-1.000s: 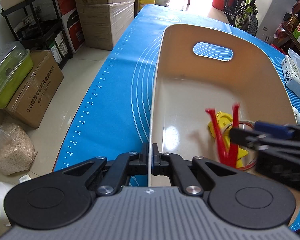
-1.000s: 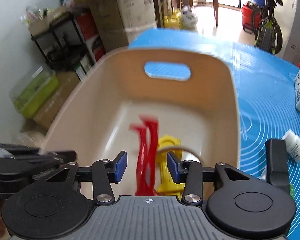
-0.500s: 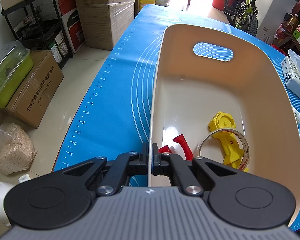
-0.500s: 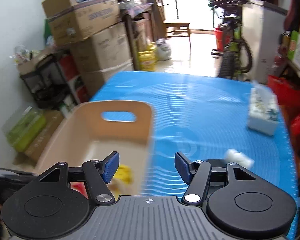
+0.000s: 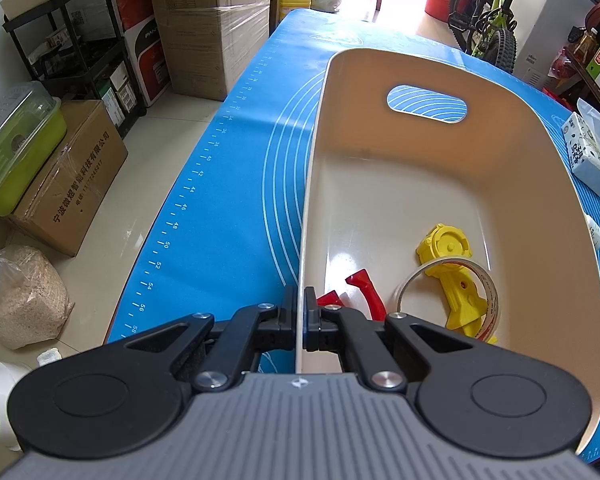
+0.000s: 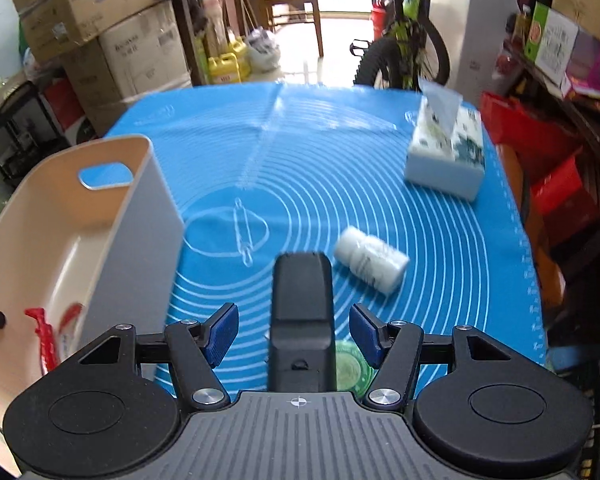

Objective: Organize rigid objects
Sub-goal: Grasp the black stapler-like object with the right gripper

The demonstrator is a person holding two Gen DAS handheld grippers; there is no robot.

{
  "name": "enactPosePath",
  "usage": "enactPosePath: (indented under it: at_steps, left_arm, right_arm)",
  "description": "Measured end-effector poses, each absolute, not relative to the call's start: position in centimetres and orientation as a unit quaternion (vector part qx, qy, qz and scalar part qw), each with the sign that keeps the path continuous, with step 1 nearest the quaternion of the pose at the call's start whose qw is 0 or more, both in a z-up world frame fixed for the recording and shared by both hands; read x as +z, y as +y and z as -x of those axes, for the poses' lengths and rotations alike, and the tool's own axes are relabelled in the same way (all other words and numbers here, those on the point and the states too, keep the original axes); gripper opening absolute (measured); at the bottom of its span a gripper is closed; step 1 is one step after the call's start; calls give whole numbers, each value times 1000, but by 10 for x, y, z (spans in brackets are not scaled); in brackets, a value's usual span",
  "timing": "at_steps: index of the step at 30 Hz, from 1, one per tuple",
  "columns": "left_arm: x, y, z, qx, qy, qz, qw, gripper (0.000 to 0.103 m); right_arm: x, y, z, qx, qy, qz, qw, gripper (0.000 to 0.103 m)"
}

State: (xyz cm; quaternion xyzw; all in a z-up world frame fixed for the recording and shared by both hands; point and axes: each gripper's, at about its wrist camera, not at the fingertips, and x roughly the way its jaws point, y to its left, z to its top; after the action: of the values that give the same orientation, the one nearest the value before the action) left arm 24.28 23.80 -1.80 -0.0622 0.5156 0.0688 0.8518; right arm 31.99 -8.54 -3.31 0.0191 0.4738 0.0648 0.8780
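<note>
while the left gripper (image 5: 303, 316) stays clamped on the near wall of the beige bin (image 5: 560, 208), the right gripper (image 6: 294, 330) hangs with jaws apart around a black device (image 6: 302, 312), not pressing it. just beyond lies a white bottle (image 6: 370, 260) on the blue counter mat (image 6: 440, 232). inside the bin: red tool (image 5: 366, 294), yellow piece (image 5: 456, 280), tape ring (image 5: 490, 292).

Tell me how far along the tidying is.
Done: red tool, yellow piece and tape ring lie in the beige bin. In hand: left gripper clamps the rim; right gripper is open over the black object. Left: white bottle.
</note>
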Motion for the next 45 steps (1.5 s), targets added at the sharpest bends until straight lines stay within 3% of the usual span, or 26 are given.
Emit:
enactPosePath:
  at_steps: [18, 22, 45]
  left_arm:
    - [-18, 238, -243, 69, 516, 62, 852, 4]
    - [-18, 238, -243, 69, 516, 63, 852, 4]
    - [-18, 238, -243, 69, 516, 63, 852, 4]
  right_arm:
    - [-83, -75, -317, 67, 490, 14, 869, 67]
    - [-82, -74, -317, 62, 483, 17, 873, 53]
    - [-74, -75, -292, 25, 411, 25, 911, 53]
